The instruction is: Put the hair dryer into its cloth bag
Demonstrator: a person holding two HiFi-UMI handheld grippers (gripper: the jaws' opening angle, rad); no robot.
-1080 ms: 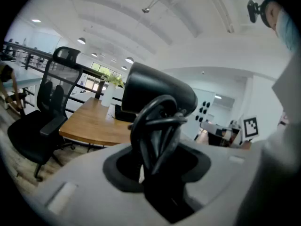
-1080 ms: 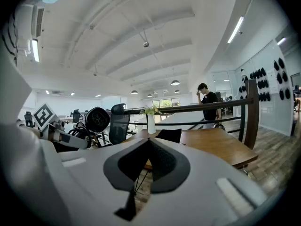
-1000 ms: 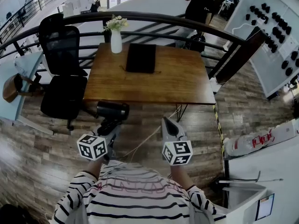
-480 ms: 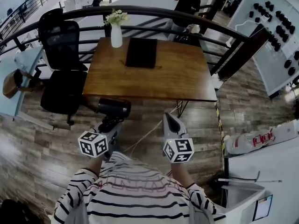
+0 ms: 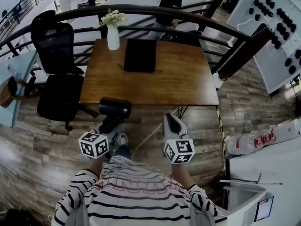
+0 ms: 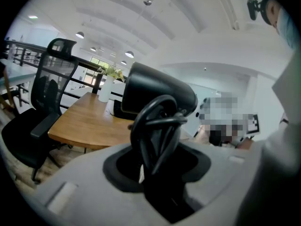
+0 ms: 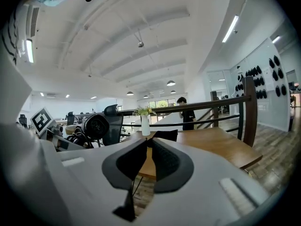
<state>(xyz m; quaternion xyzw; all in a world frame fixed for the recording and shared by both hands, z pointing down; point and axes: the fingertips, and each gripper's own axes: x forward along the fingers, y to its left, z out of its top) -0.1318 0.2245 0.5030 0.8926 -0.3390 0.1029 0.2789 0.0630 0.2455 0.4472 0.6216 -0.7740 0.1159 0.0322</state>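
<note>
Hair dryer (image 5: 115, 108) — barrel crosswise, handle toward person

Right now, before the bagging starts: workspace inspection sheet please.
Surface: wooden table.
Job's things: bag lies flat at the table's far side; dryer held short of the table.
Clutter: vase of flowers left of the bag.
Grippers: left gripper shut on dryer; right gripper empty, jaws have just been opening, narrow gap.
Cables: cord coiled at the dryer's handle; light cable on the floor.
Surroundings: chair left of table, railing behind, person beyond.
</note>
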